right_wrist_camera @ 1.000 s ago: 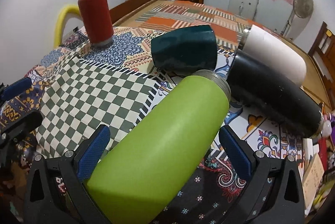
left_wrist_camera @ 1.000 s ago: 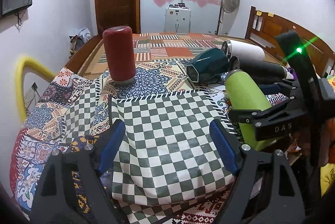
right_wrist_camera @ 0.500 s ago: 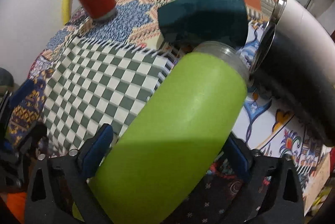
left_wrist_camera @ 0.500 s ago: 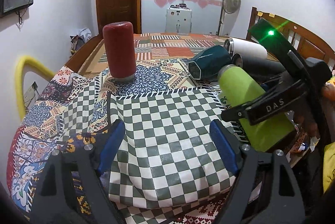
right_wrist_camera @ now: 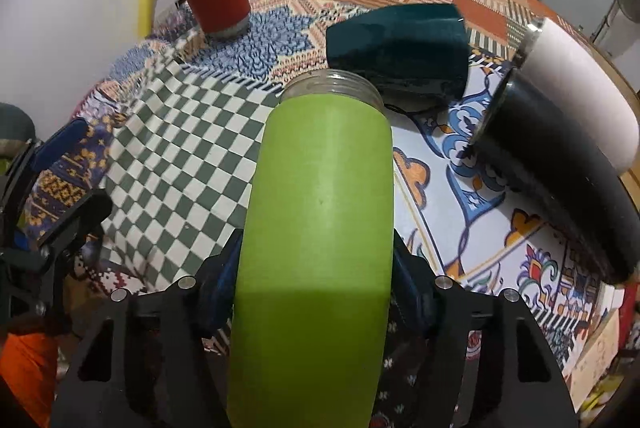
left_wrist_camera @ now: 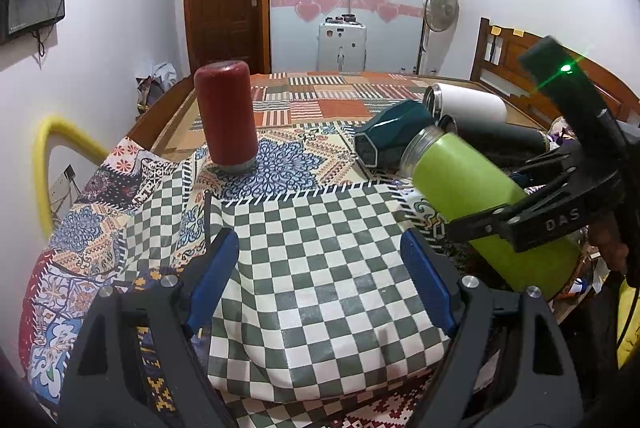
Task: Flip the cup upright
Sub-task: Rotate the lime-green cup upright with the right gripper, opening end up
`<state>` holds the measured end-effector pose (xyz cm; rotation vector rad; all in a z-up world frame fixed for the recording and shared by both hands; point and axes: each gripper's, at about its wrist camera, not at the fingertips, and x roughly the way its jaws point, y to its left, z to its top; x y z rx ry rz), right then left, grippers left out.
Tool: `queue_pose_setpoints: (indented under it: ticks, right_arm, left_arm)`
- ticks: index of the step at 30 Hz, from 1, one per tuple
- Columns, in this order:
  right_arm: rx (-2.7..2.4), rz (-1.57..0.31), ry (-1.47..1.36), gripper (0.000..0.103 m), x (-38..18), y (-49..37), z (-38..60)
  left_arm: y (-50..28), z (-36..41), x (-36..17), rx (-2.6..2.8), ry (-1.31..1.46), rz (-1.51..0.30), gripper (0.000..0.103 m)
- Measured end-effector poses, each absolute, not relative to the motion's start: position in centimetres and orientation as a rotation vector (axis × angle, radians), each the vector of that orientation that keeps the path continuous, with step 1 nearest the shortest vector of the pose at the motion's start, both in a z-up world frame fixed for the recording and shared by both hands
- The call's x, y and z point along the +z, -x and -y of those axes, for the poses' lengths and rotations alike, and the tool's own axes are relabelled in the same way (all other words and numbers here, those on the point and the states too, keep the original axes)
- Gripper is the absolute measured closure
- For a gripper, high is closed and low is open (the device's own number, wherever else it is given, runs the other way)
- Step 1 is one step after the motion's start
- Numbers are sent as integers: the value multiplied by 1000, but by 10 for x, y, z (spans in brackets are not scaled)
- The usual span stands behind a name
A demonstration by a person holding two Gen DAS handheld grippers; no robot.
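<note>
Right gripper (right_wrist_camera: 312, 292): your fingers are clamped on the green cup (right_wrist_camera: 316, 228), gripping its lower body near the closed end.
Cup axis: it runs forward and away from you, glass-rimmed mouth tilted up, lifted off the bed (left_wrist_camera: 328, 260).
Left gripper (left_wrist_camera: 320, 276): jaws apart, holding nothing, hovering over the checkered cloth (left_wrist_camera: 320, 228); your right is the working hand.
Beyond: teal cup (right_wrist_camera: 400, 48), black cup (right_wrist_camera: 560, 180) and white cup (right_wrist_camera: 580, 84) lie on their sides; red cup (left_wrist_camera: 226, 116) stands mouth down.
</note>
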<state>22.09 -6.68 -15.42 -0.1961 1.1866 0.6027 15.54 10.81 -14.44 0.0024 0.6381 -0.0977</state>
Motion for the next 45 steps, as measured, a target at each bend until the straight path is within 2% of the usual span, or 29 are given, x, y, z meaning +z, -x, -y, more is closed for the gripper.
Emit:
queue_pose_setpoints:
  ticks: [4, 15, 19, 45]
  right_arm:
    - [597, -1097, 155, 40, -135, -206, 79]
    - [597, -856, 181, 42, -95, -184, 85]
    - [595, -797, 204, 42, -88, -181, 82]
    - [619, -815, 217, 42, -110, -206, 67]
  left_arm:
    - [-155, -103, -136, -99, -6, -632, 18]
    - [-151, -89, -118, -105, -3, -574, 5]
    - [-152, -85, -118, -105, -5, -570, 5]
    - [-162, -96, -133, -95, 23, -608, 5]
